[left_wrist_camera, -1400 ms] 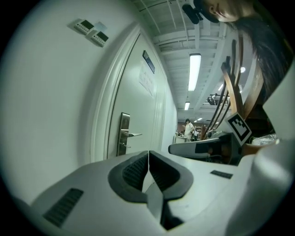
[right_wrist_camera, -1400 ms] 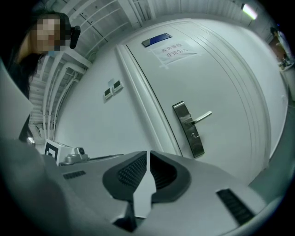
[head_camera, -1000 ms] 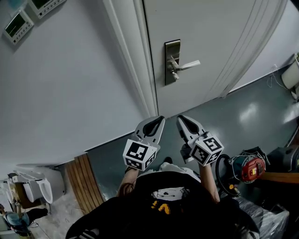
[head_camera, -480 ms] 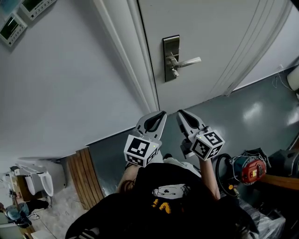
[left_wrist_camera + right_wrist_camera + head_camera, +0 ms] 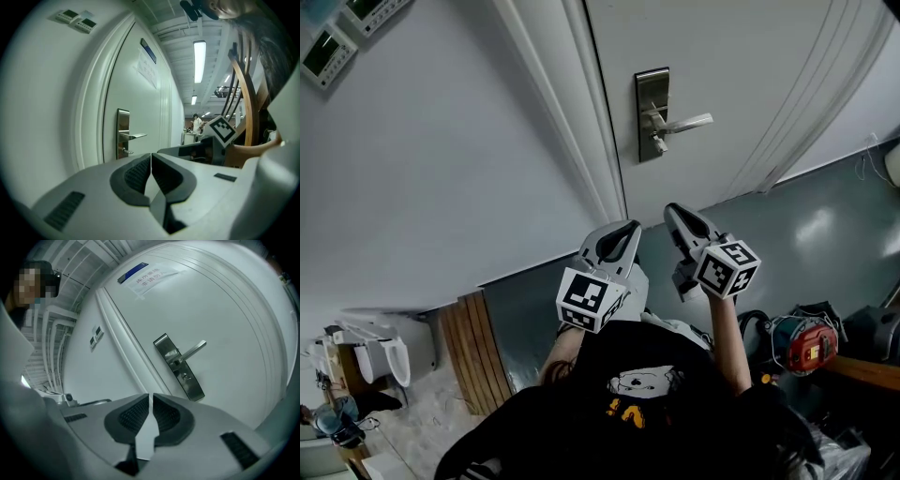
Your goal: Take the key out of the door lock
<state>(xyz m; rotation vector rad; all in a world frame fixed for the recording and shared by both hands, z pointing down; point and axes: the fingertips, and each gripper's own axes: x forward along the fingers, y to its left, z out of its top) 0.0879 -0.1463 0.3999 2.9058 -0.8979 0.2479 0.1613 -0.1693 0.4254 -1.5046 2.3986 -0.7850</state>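
The white door (image 5: 741, 56) carries a steel lock plate (image 5: 652, 112) with a lever handle (image 5: 686, 123). A small key (image 5: 657, 143) sticks out of the plate just below the handle. Both grippers hang side by side below the lock, well short of it. My left gripper (image 5: 628, 230) is shut with nothing in it, and my right gripper (image 5: 672, 211) is shut and empty too. In the left gripper view the lock plate (image 5: 123, 133) and the key (image 5: 125, 151) lie beyond the left gripper (image 5: 151, 155). In the right gripper view the key (image 5: 186, 377) shows above the right gripper (image 5: 151, 397).
The door frame (image 5: 581, 122) and a white wall (image 5: 422, 169) run to the left, with control panels (image 5: 328, 52) high on the wall. A red power tool (image 5: 804, 339) lies on the grey floor at the right. Wooden slats (image 5: 473, 361) are at the lower left.
Both grippers have shifted slightly right and up in the head view, and the right one now stands a little nearer the lock. Both stay shut.
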